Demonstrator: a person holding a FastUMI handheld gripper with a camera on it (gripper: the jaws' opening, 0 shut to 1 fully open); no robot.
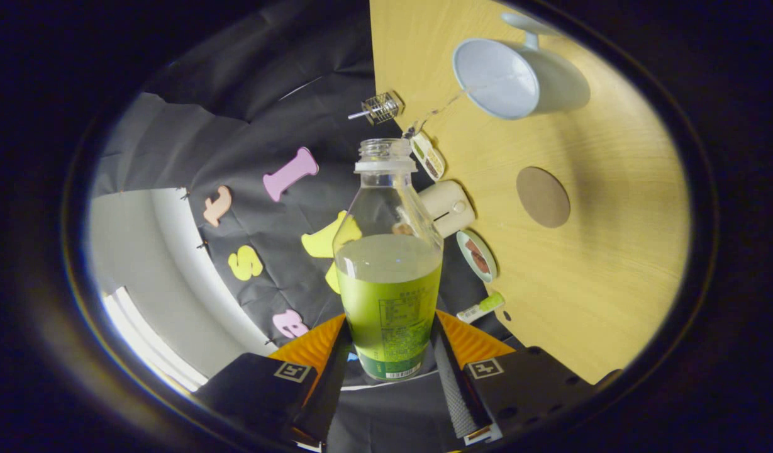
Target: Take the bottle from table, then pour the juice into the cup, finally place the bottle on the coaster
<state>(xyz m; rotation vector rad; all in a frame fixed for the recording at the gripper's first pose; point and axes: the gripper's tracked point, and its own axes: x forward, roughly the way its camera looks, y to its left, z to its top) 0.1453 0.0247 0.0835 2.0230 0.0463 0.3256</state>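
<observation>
Gripping: my gripper (389, 358) is pinching the juice bottle (388, 277) low on its body
Handling: seeming half-full, light, slippery plastic
Cup (515, 78): lying beyond

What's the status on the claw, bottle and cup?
Claw shut on uncapped bottle, juice inside. Cup apart, beyond the bottle's mouth; coaster bare. Nothing in the way.

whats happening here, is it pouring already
Not yet by the look of it. The gripper has its fingers clamped on an uncapped bottle of green juice, lifted off the wooden table and rolled sideways. The pale cup beyond the bottle's mouth looks empty, and the round coaster is bare.
</observation>
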